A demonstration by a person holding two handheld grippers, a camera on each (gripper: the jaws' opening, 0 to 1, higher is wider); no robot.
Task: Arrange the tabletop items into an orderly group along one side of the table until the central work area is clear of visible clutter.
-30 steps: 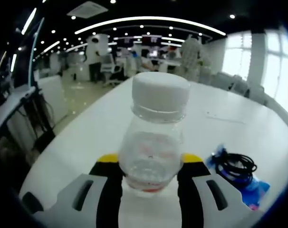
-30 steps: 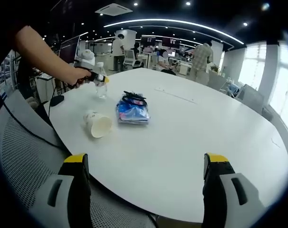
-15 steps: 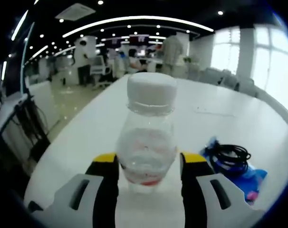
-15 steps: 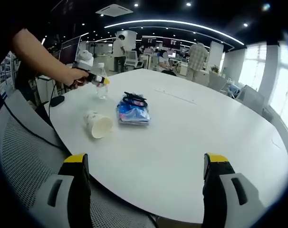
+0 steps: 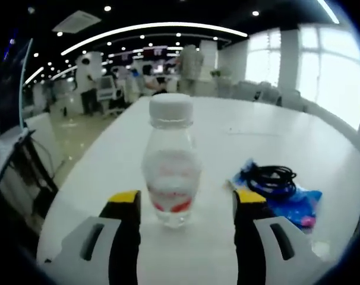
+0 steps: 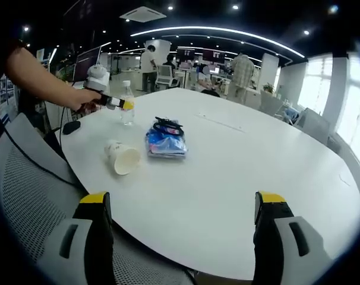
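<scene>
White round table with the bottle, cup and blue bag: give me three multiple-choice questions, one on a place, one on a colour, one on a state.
1. Where does the black cable lie?
A. on the blue bag
B. inside the paper cup
C. on the chair

2. What colour is the cap of the water bottle?
A. red
B. white
C. green

3. How does the paper cup lie on the table?
A. upright
B. upside down
C. on its side

Answers: 1 A, the cable is coiled on top of the bag. 2 B, the left gripper view shows a white cap. 3 C, its open mouth faces sideways in the right gripper view.
</scene>
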